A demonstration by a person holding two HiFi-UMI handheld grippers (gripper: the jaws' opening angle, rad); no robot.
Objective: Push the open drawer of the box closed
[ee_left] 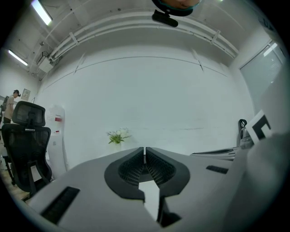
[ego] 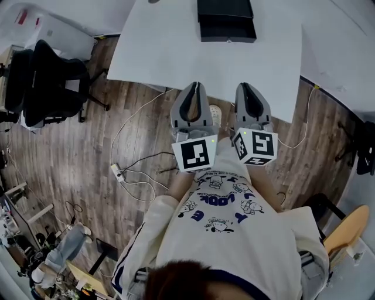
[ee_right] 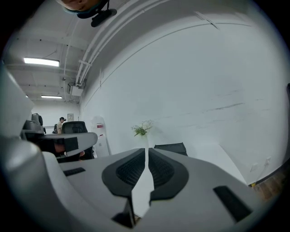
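The black box (ego: 225,10) stands at the far side of the white table (ego: 164,53), with its drawer (ego: 228,32) pulled out toward me. In the right gripper view the box (ee_right: 170,147) shows small, just beyond the jaw tips. My left gripper (ego: 195,88) and right gripper (ego: 245,88) are held side by side over the table's near edge, well short of the box. Both point roughly level toward the wall. The left gripper (ee_left: 144,149) has its jaws together with nothing between them. The right gripper (ee_right: 147,152) is shut and empty as well.
A black office chair (ego: 53,82) stands left of the table. Cables and a power strip (ego: 117,173) lie on the wooden floor. An orange chair (ego: 345,234) is at the lower right. A small plant (ee_left: 118,136) stands by the white wall.
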